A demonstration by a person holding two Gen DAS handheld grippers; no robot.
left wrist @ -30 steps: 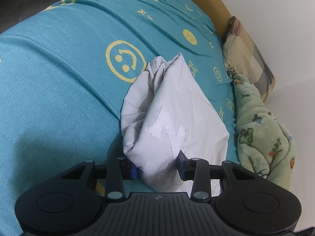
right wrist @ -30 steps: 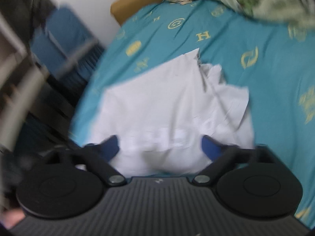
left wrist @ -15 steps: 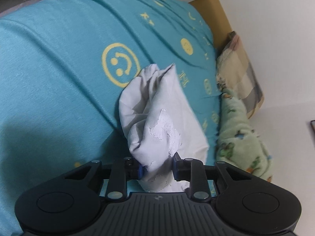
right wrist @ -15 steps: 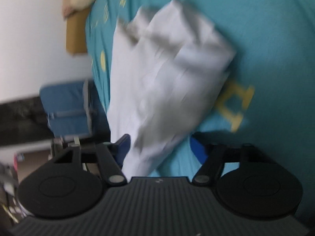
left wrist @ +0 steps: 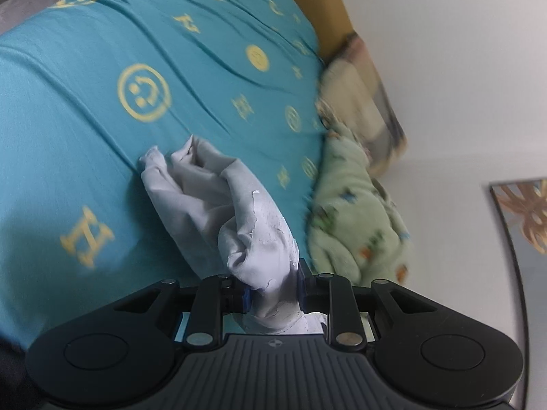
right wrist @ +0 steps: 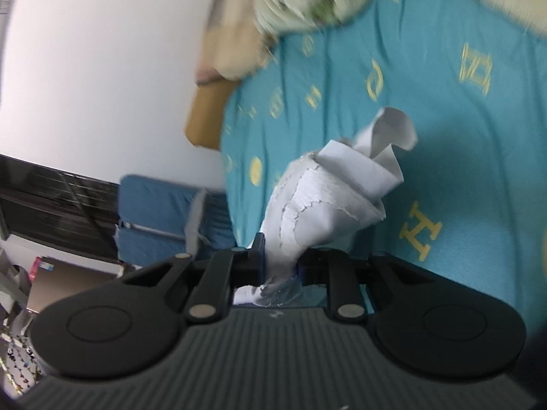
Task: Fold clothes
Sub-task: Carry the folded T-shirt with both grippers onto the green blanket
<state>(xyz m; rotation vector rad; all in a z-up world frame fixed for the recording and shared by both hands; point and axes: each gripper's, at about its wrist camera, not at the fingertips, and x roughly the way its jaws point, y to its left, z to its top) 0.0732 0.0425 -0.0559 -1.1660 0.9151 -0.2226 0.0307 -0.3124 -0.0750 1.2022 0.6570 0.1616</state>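
Note:
A white garment (left wrist: 218, 201) with a cracked white print hangs bunched over a teal bedsheet (left wrist: 85, 109) with yellow smileys and letters. My left gripper (left wrist: 272, 295) is shut on one bunched part of it, and the cloth trails forward and down to the sheet. In the right wrist view the same white garment (right wrist: 328, 201) rises crumpled from my right gripper (right wrist: 281, 268), which is shut on another part of it. The cloth's far end curls free above the sheet (right wrist: 461, 136).
A pale green printed blanket (left wrist: 355, 218) and a checked pillow (left wrist: 362, 102) lie along the bed's wall side, against a white wall. An ochre headboard (left wrist: 321, 10) shows at the far end. Beside the bed stand a blue chair (right wrist: 160, 218) and clutter.
Both grippers have closed on the white garment and lifted it; it was lying fairly flat on the sheet, now it hangs bunched. The right gripper was open before.

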